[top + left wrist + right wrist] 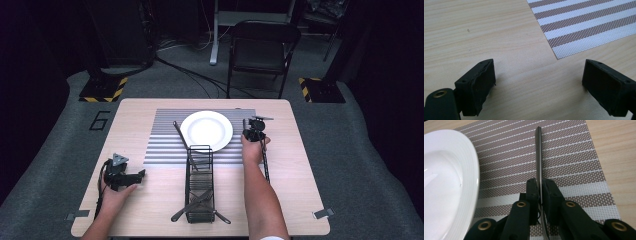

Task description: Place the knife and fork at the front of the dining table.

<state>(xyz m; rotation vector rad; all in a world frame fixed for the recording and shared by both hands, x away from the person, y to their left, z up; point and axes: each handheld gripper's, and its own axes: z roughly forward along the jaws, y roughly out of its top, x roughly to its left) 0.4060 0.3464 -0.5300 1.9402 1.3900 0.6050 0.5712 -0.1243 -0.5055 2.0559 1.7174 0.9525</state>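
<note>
The work in hand looks like laying a place setting. The right claw (539, 195) is clamped on a thin piece of cutlery (538, 157), a slim metal blade or handle seen edge-on, likely a knife, though which end leads is hard to tell. In the high view that claw (254, 131) sits at about three o'clock from the white plate (206, 130), with the cutlery over the striped placemat (574, 157) just beside the plate's rim (475, 170). Whether the piece already rests on the mat or hangs just above it cannot be made out.

The left claw (537, 82) stands apart with nothing between its pads, low over the bare worktop (474, 30) near the mat's corner (579, 27); in the high view it lies at about eight o'clock from the plate (125, 176).

The step appears to be placing this piece to the right of the plate. The next move calls for setting it flat, parallel to the rim without knocking the plate, then letting go cleanly.

A wire caddy (200, 185) at six o'clock from the plate holds more utensils; their kinds are too dark and small to name. Another dark utensil (181, 136) lies at the plate's nine o'clock side.
</note>
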